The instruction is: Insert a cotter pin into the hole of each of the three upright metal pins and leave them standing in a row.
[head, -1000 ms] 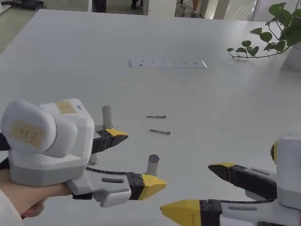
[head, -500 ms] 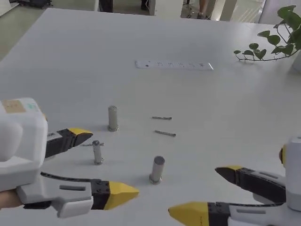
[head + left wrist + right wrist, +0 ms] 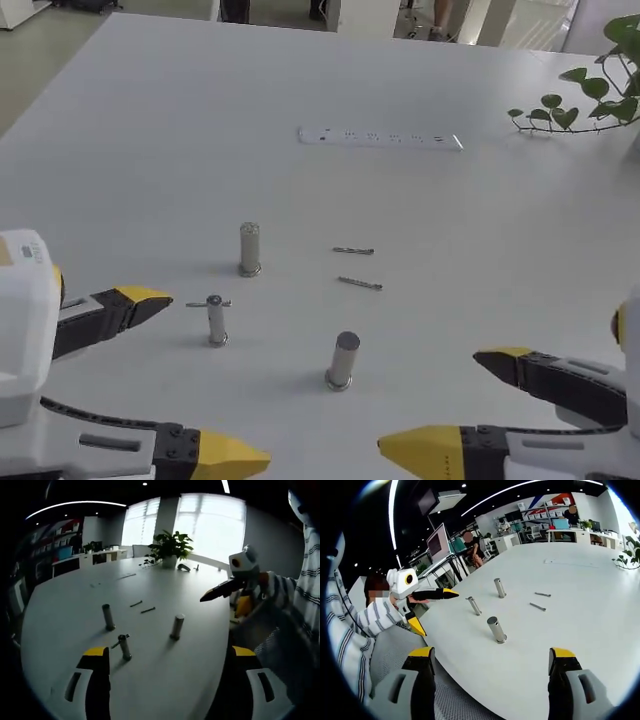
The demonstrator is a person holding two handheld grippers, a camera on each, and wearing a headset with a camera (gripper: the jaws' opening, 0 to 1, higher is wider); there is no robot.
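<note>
Left gripper [image 3: 195,380] low at the left of the head view, fingers [image 3: 225,458] spread wide, holding nothing. Right gripper [image 3: 440,398] low at the right, fingers [image 3: 420,440] also spread wide and empty. Both hang above the near edge of the white worktop [image 3: 150,150], apart from all the parts.

Three metal pins stand upright on the worktop between the two grippers:
- Far pin [image 3: 250,248]: bare.
- Left pin [image 3: 216,322]: fitted cotter pin [image 3: 205,302] sticks out sideways through its top, mostly toward the left gripper.
- Near pin [image 3: 343,360]: bare, closest to the right gripper.

The three form a loose triangle, not one line, and none of them touch.

Two more cotter pins lie flat to the right of the far pin. Far loose cotter pin [image 3: 353,250] and near loose cotter pin [image 3: 359,283] are close to each other but not touching, and both are clear of the upright pins.

White power strip [image 3: 380,138] lies farther back on the worktop. Leafy plant [image 3: 585,90] sits at the far right corner. In the right gripper view a striped sleeve [image 3: 350,630] holds the left gripper.
</note>
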